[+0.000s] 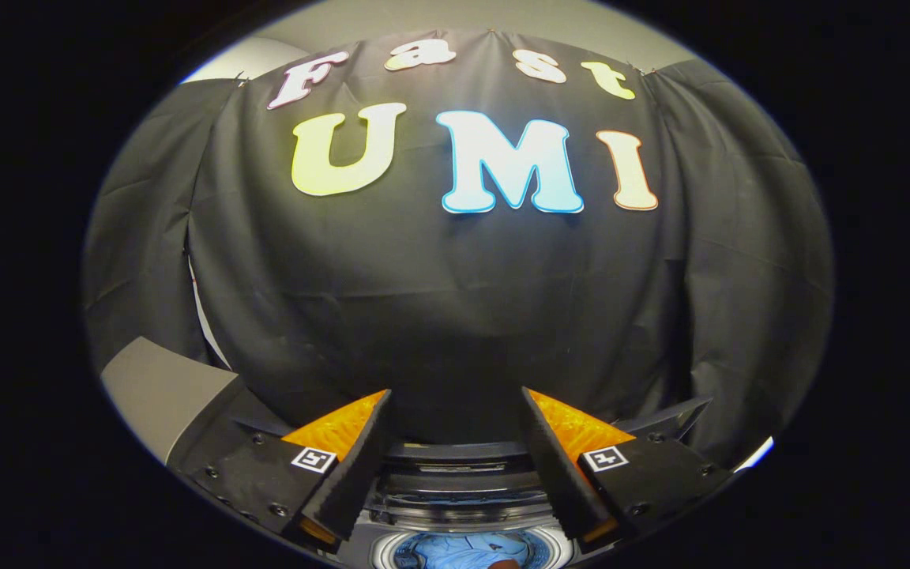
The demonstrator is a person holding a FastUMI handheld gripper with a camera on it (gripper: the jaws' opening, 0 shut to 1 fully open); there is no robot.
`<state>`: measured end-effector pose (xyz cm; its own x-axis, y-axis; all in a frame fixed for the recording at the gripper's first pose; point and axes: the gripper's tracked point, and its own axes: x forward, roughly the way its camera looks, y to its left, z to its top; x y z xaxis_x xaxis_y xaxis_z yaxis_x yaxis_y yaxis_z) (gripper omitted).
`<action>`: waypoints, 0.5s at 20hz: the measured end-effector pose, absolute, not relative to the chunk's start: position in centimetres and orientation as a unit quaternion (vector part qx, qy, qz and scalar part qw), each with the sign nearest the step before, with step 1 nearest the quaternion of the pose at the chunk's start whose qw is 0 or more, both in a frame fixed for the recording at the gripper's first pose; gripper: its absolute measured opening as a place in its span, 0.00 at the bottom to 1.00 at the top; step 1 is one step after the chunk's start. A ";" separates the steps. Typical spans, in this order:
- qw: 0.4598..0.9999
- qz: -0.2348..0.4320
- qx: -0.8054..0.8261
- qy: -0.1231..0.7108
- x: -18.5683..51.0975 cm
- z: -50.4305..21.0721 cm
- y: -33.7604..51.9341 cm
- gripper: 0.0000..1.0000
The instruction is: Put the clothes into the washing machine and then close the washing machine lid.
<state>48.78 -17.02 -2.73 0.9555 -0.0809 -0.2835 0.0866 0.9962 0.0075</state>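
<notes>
My gripper (455, 403) is open, its two fingers spread wide with nothing between them, held high and pointing at the booth's black cloth wall. Below the fingers, close to their bases, lies the top-loading washing machine (455, 490) with its dark rim and raised lid edge. Down inside its drum sits blue clothing (463, 551), bunched up. A small reddish-brown patch shows on the cloth near the front; I cannot tell what it is.
The black cloth wall hangs just beyond the fingers. A grey slanted surface (163, 387) lies off to the left of the left finger, beside the washing machine.
</notes>
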 end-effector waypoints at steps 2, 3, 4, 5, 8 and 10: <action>0.989 -0.043 0.011 0.139 48.7 -2.8 -17.0 0.98; 0.990 -0.044 0.012 0.136 48.5 -2.8 -17.0 0.97; 0.990 -0.044 0.013 0.131 48.2 -2.9 -16.9 0.98; 0.991 -0.044 0.011 0.125 48.0 -2.8 -16.9 0.98; 0.993 -0.041 0.010 0.113 46.6 -2.8 -16.8 0.98; 0.993 -0.039 0.008 0.108 45.8 -2.8 -16.7 0.97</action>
